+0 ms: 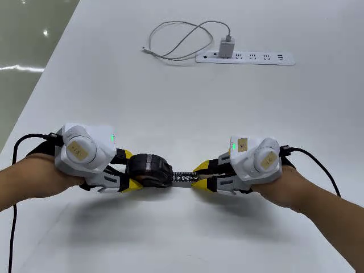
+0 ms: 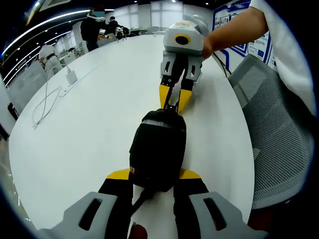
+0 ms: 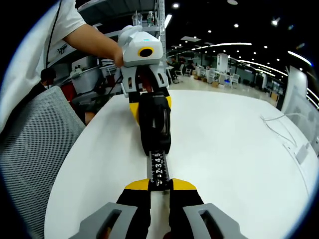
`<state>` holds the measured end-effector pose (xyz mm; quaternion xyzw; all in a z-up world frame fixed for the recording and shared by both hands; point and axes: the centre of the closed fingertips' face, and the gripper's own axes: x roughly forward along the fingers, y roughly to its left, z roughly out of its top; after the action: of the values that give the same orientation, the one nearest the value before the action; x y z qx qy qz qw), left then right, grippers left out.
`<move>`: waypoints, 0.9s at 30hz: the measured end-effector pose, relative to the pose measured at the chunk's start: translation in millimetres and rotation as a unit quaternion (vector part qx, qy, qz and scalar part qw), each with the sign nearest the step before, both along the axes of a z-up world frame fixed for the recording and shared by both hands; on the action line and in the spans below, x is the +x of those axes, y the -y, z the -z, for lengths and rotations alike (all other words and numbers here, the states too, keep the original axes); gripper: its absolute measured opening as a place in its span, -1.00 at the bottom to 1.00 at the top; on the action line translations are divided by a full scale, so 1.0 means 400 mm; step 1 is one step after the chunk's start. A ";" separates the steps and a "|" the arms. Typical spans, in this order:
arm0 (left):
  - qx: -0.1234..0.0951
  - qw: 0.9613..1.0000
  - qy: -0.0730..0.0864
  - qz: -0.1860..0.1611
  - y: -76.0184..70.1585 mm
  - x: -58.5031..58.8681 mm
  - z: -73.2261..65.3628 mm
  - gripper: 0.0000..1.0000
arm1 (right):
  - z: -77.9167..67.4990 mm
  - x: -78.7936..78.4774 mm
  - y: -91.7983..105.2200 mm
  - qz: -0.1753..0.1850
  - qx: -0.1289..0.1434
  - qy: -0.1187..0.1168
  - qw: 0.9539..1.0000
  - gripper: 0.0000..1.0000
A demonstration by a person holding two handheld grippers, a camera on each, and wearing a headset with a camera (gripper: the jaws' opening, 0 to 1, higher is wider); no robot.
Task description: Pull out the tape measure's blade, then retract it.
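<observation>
Between left gripper and right gripper, blade barely out; left clamps tape measure, right pinches blade tip; weak pinch risks snap-back.

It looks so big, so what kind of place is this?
Probably a large open office or lab: a long white table, a mesh chair, and rows of ceiling lights.

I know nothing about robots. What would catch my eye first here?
A white, yellow-tipped left gripper clamps a black rounded tape measure case over the white table. It faces a matching right gripper that pinches the short numbered blade. Far behind lies a white power strip with a white charger plugged in.
</observation>
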<state>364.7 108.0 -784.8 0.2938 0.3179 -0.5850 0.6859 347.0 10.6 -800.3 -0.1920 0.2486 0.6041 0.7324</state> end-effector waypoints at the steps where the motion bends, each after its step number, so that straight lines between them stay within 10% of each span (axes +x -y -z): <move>1: 0.000 1.000 0.000 0.000 0.000 0.000 0.000 -0.48 | -0.001 0.000 0.002 0.000 0.000 0.000 1.000 -0.82; 27: -0.003 1.000 0.002 -0.005 -0.004 0.002 0.001 -0.48 | -0.006 -0.001 0.072 0.015 -0.011 0.003 1.000 -0.82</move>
<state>365.4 109.4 -785.3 0.2911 0.3164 -0.5821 0.6901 346.5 -18.2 -797.8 -0.1981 0.2559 0.5901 0.7396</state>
